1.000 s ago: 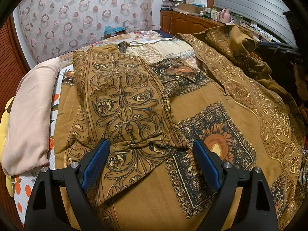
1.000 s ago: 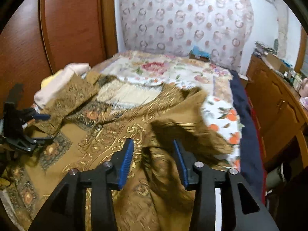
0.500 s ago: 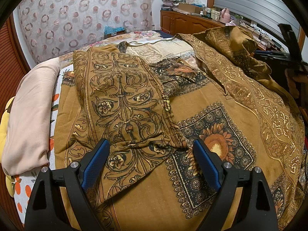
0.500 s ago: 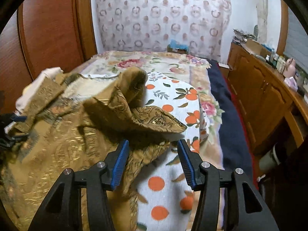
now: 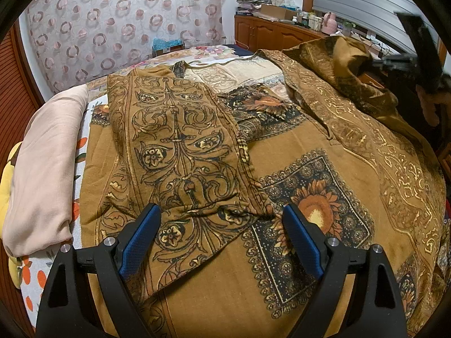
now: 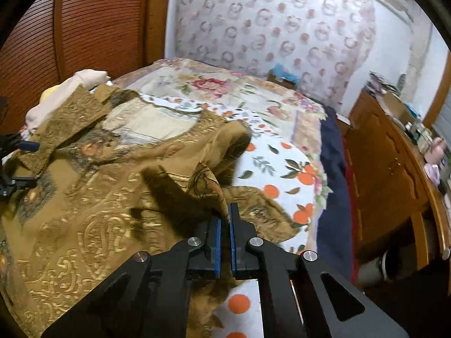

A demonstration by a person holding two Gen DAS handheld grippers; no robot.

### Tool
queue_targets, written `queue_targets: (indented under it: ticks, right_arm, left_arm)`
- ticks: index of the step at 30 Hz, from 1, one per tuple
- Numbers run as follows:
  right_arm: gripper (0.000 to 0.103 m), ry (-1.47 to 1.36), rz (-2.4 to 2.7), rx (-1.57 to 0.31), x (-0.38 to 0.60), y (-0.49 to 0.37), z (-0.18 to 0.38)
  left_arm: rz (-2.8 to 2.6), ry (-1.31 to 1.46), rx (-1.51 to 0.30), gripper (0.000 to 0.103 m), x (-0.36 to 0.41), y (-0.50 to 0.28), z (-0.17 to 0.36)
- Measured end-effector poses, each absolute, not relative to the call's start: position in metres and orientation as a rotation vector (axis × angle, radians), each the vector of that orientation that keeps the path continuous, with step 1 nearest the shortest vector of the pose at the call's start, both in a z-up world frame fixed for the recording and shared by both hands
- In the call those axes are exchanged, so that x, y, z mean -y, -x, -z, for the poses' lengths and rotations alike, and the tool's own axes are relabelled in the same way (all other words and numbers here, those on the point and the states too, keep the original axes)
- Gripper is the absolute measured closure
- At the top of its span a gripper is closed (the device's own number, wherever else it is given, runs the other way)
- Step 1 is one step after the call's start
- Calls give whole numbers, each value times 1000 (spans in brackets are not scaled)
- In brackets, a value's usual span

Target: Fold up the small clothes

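A brown patterned garment [image 5: 296, 152] lies spread on the bed, with its left sleeve part [image 5: 174, 146] folded inward over the body. My left gripper [image 5: 220, 233] is open and empty, hovering just above the folded part's lower edge. My right gripper [image 6: 224, 222] is shut on the garment's bunched right sleeve [image 6: 197, 177], held up at the bed's right side. The right gripper also shows at the far right of the left wrist view [image 5: 417, 56], blurred. The left gripper shows at the left edge of the right wrist view [image 6: 17, 163].
A pink folded cloth [image 5: 48, 163] and a yellow item [image 5: 5, 186] lie along the bed's left side. The orange-print sheet [image 6: 282, 169] and navy bedding [image 6: 332, 169] border the bed's right edge. A wooden cabinet [image 6: 389, 174] stands close on the right.
My right gripper has closed from open onto the right sleeve fabric and shifted. My left gripper has not moved and stays open.
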State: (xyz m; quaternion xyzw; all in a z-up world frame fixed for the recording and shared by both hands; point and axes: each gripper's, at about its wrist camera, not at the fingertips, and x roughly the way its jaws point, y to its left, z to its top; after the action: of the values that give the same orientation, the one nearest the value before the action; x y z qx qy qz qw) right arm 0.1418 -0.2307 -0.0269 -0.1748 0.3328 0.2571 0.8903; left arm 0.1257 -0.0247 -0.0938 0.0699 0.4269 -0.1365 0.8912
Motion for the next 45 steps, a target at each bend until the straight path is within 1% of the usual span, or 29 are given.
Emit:
queue_targets:
  ticks: [7, 14, 16, 17, 18, 19, 20, 21, 25, 32, 37, 38, 39, 40, 42, 45]
  right_arm:
    - [102, 344, -691, -634, 180, -123, -24]
    - [101, 345, -789, -666, 117, -115, -23]
    - [89, 353, -787, -661, 114, -116, -20]
    - [78, 352, -785, -657, 114, -115, -19]
    - [74, 347, -787, -656, 115, -116, -18]
    - [74, 342, -782, -656, 118, -115, -16]
    - [70, 344, -768, -652, 125, -115, -17]
    - [64, 347, -749, -643, 132, -111, -16]
    - [59, 323, -649, -647, 163, -113, -8]
    - [59, 226, -462, -807, 220, -157, 47]
    - [59, 117, -454, -883, 231, -174, 76]
    - [61, 102, -461, -888, 234, -178, 78]
    - [69, 90, -469, -890, 233, -179, 80]
    - [72, 86, -473, -886, 231, -180, 79]
    - [86, 91, -486, -862, 228, -180, 78]
    - [92, 107, -491, -826, 224, -175, 77]
  left_arm:
    - [269, -110, -787, 14, 13, -106, 60]
    - [241, -67, -695, 14, -7, -87, 27]
    - [238, -60, -685, 14, -10, -85, 25]
    - [235, -59, -681, 14, -10, -85, 24]
    - [235, -59, -680, 14, -10, -85, 24]
    - [234, -57, -678, 14, -10, -84, 24]
    - [234, -52, -677, 14, -11, -83, 26]
    - [236, -49, -676, 14, -11, -83, 26]
    - [250, -36, -680, 14, -9, -80, 29]
    - [260, 17, -689, 14, -6, -79, 34]
    - [231, 20, -640, 14, -5, -74, 33]
    - [224, 11, -634, 14, -4, -73, 32]
    - [224, 10, -633, 14, -4, -73, 31]
    - [227, 12, -633, 14, -4, -73, 30]
    - [231, 17, -630, 14, -4, -72, 29]
    - [230, 13, -626, 14, -3, -71, 28]
